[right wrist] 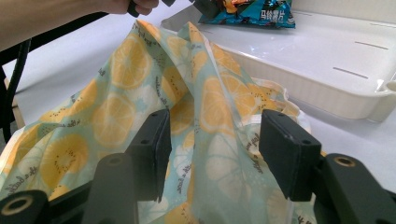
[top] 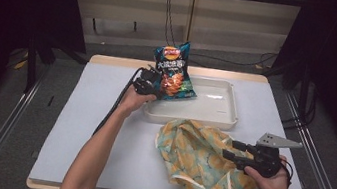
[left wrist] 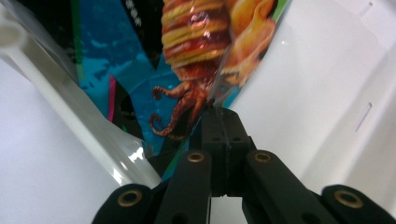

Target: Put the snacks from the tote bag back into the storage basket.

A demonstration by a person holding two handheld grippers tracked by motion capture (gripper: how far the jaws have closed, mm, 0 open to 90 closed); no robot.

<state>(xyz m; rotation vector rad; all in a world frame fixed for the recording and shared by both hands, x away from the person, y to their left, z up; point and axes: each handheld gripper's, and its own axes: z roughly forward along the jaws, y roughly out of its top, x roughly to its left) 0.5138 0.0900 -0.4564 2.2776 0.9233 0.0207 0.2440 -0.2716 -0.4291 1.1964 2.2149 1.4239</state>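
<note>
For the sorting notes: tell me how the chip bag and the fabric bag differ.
The chip bag is glossy blue printed foil; the fabric bag is soft cloth with an orange-slice pattern. The chip bag stands tilted at the tray, pinched by the left hand-held gripper; the fabric bag lies crumpled on the table. Both are bags.

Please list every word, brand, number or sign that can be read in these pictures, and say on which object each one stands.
"马铃薯片": on the bottom edge of the chip bag, right gripper view.
Red round brand logo on the chip bag: too small to read, high view.
Large characters below that logo: blurred, unreadable.
Small dark script printed on the lemon-print fabric bag: letters visible, too blurred to read.
White tray: no text.
</note>
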